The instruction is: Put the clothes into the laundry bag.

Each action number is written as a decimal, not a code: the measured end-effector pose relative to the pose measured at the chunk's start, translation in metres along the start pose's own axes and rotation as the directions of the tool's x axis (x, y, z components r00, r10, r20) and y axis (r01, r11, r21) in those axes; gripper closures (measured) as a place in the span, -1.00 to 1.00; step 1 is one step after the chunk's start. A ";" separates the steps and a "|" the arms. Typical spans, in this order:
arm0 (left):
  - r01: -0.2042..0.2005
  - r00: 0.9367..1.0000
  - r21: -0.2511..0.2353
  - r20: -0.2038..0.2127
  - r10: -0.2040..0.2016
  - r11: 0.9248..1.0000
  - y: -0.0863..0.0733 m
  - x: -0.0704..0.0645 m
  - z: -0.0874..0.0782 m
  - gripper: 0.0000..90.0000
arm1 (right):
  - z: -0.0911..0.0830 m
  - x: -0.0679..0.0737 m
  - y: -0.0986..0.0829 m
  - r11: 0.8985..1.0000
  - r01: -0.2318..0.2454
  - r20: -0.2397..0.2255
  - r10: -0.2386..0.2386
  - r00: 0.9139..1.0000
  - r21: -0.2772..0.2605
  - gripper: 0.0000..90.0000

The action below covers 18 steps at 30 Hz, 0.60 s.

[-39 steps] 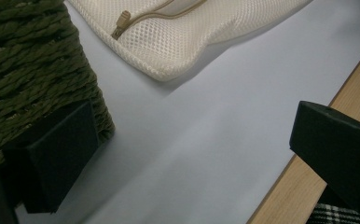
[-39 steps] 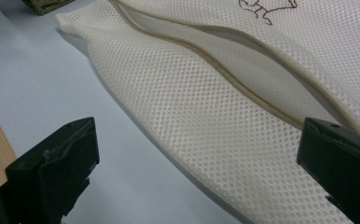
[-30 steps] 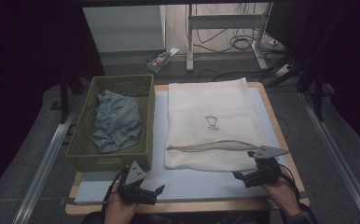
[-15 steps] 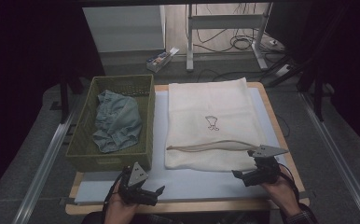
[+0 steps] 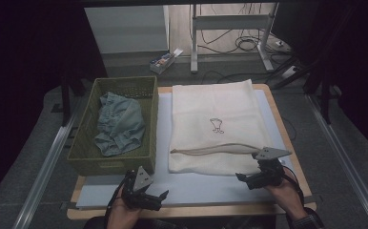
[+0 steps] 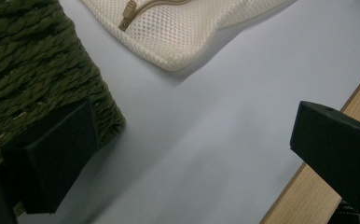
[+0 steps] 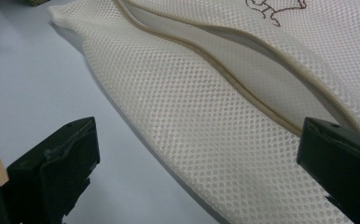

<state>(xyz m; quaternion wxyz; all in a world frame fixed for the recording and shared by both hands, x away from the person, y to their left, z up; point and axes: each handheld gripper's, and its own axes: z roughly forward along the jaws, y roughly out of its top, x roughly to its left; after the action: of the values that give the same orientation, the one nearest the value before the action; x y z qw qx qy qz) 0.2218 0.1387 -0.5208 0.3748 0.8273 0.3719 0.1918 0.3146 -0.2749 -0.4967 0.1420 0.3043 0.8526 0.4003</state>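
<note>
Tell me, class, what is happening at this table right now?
A person holds a two-jaw gripper in each hand at the near edge of the table. The left gripper hovers open beside the green basket, which holds a blue-grey garment. The right gripper is open next to a cream mesh laundry bag, whose zipper gapes partly open. Neither gripper grips anything yet.
</note>
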 end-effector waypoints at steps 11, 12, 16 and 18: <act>0.002 1.000 -0.001 0.002 -0.002 1.000 0.000 0.000 0.000 -0.99 | 0.002 -0.004 0.002 0.999 -0.020 0.024 0.021 0.999 -0.025 -1.00; 0.000 1.000 0.001 0.002 0.000 1.000 0.000 0.000 0.000 -0.99 | 0.002 -0.004 0.002 0.999 -0.018 0.027 0.019 0.999 -0.027 -1.00; -0.001 1.000 0.002 0.002 0.001 1.000 0.000 0.000 0.000 -0.99 | 0.002 -0.005 0.003 0.999 -0.024 0.030 0.025 0.999 -0.031 -1.00; 0.001 1.000 0.001 0.003 -0.001 1.000 0.000 0.000 0.000 -0.99 | 0.002 -0.005 0.003 0.999 -0.025 0.031 0.026 0.999 -0.030 -1.00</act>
<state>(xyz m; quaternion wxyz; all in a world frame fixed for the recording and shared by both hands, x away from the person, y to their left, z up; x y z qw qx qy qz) 0.2220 0.1387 -0.5210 0.3751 0.8275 0.3718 0.1904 0.3210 -0.2756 -0.4959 0.1546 0.3195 0.8403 0.4097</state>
